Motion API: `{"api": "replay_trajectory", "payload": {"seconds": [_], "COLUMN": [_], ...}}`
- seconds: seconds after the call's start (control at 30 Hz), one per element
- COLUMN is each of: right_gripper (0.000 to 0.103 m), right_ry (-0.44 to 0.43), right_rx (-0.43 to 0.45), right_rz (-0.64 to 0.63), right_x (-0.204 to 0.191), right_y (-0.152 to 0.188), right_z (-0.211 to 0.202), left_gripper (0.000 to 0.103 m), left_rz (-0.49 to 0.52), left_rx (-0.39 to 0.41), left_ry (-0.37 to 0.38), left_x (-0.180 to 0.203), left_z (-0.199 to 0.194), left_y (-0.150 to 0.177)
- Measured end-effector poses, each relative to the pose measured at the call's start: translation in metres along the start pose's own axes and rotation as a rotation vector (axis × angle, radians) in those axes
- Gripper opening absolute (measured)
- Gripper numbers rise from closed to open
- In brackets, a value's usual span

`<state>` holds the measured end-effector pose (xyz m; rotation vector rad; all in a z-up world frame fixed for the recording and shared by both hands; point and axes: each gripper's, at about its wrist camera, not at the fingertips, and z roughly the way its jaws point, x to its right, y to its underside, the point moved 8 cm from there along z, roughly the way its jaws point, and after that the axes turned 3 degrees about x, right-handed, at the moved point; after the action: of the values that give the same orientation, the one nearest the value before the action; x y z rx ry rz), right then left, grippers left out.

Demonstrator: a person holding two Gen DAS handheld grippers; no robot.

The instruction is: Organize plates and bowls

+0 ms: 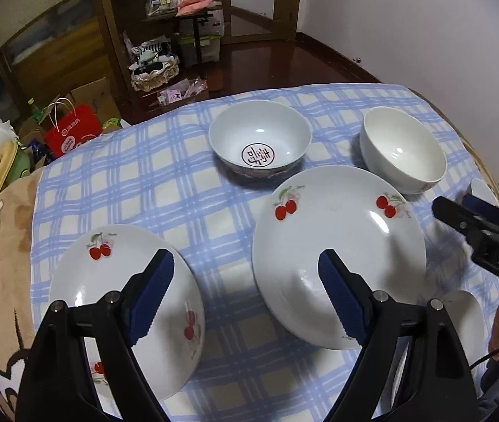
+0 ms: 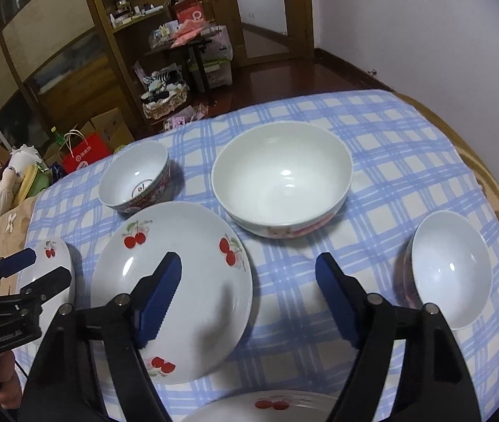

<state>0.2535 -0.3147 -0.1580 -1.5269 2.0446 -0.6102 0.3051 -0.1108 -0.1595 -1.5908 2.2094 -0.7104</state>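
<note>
Both grippers gaping, empty. Left gripper [image 1: 246, 263] straddles gap: small plate [image 1: 109, 281] lower left, big plate [image 1: 337, 232] centre-right. Right gripper [image 2: 247, 267] nearer big plate.

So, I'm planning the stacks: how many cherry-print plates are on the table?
3. A small cherry plate lies at the left, a large cherry plate in the middle, and a third plate peeks in at the near edge, mostly cut off. Others may be out of view.
</note>
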Motion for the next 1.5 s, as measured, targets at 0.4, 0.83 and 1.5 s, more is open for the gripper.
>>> {"api": "replay_trajectory", "payload": {"seconds": [0.4, 0.83, 1.5], "right_gripper": [0.059, 0.045, 0.011], "right_ry": [-0.052, -0.066, -0.129], "right_rx": [-0.044, -0.121, -0.135], "right_rz": [0.012, 0.022, 0.095], "right_x": [0.0, 0.001, 0.005], "right_y": [0.01, 0.026, 0.033], "right_z": [0.021, 0.045, 0.061], "left_gripper": [0.033, 0.029, 0.016], "left_rz": [-0.093, -0.116, -0.095], "left_rx": [-0.111, -0.151, -0.11], "left_ry": [0.075, 0.1, 0.096], "left_x": [-0.007, -0.004, 0.007], "left_z": [0.023, 0.043, 0.059], "left_y": [0.019, 0.03, 0.039]}}
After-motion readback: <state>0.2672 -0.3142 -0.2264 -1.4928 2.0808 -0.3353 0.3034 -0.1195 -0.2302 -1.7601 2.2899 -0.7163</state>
